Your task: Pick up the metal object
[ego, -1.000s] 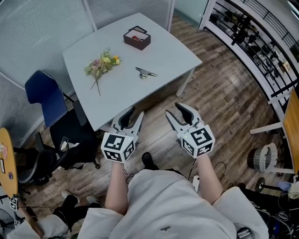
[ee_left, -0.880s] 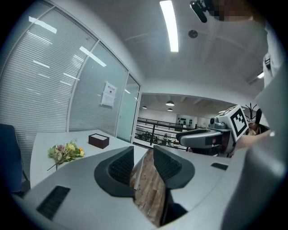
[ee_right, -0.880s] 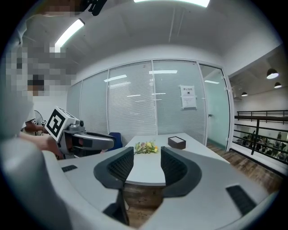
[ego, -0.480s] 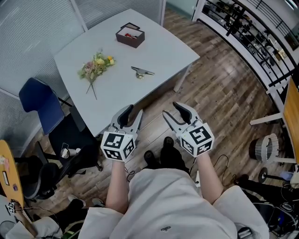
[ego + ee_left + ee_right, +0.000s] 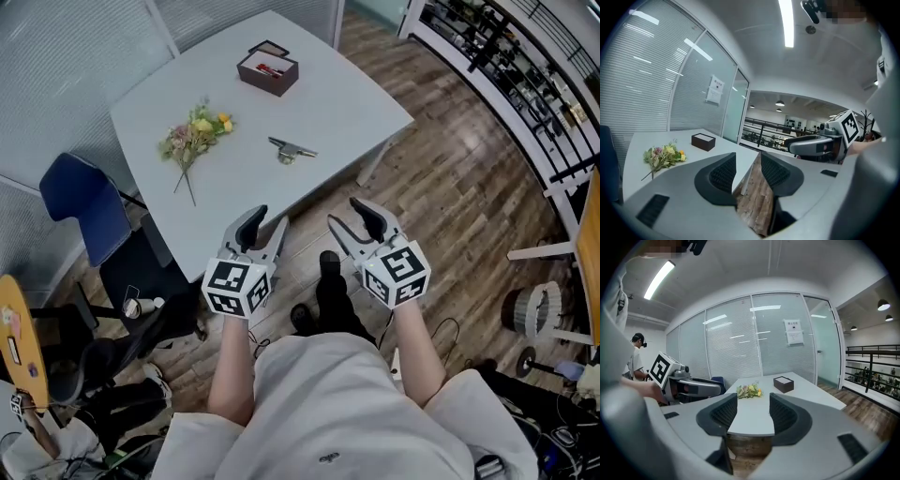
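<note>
Roughly midway along the near edge of the light grey table (image 5: 356,103), a little way in from it, the metal object (image 5: 292,150) is seen lying flat. Its long axis is laid obliquely to that edge, with one slim end turned toward the table's right corner and the other toward the far left corner; a rounder part shows on its near side. Finer detail cannot be made out. A bunch of flowers (image 5: 192,141) is laid toward the left edge, stems pointing at the near corner, well apart from the metal object. A dark brown open box (image 5: 268,69) is placed by the far corner.

Both tools are held off the table, over the wooden floor (image 5: 450,197) before the near edge. The jaws of the left gripper (image 5: 269,220) are opening, and only floor and the table's edge are seen past its pads (image 5: 723,174). The jaws of the right gripper (image 5: 347,216) are opening too, with nothing between them. A blue chair (image 5: 84,192) is stood beside the left edge.
</note>
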`<state>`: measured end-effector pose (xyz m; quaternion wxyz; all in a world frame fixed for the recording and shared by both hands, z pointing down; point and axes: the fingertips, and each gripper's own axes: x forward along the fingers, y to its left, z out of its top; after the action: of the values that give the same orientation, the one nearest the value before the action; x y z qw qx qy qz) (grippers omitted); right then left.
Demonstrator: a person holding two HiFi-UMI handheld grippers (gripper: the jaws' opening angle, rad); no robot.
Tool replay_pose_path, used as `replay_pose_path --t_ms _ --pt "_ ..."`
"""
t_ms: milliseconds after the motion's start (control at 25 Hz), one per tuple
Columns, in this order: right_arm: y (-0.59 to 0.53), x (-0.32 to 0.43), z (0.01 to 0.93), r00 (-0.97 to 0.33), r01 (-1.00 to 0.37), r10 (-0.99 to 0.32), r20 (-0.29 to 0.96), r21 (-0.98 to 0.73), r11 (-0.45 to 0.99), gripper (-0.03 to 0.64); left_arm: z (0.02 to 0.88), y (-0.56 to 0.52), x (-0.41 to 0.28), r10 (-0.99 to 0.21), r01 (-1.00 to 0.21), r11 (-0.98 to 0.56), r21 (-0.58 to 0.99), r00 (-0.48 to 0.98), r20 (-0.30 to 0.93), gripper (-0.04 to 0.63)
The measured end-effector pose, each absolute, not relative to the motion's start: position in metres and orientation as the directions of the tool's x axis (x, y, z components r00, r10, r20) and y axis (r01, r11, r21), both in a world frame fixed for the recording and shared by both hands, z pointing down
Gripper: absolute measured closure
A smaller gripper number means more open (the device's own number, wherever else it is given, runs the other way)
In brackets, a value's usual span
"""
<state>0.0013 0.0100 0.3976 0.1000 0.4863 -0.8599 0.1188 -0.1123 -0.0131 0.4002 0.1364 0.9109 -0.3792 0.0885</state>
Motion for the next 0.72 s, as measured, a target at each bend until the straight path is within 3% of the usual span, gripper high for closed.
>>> replay_pose_path --t_ms 720 --pt "-0.139 0.033 0.396 -0.622 -0.776 -0.729 0.286 -0.097 0.624 0.414 0.405 -0.15 -0.082 -0.749 -0.809 -0.549 0.209 0.587 0.307 0.43"
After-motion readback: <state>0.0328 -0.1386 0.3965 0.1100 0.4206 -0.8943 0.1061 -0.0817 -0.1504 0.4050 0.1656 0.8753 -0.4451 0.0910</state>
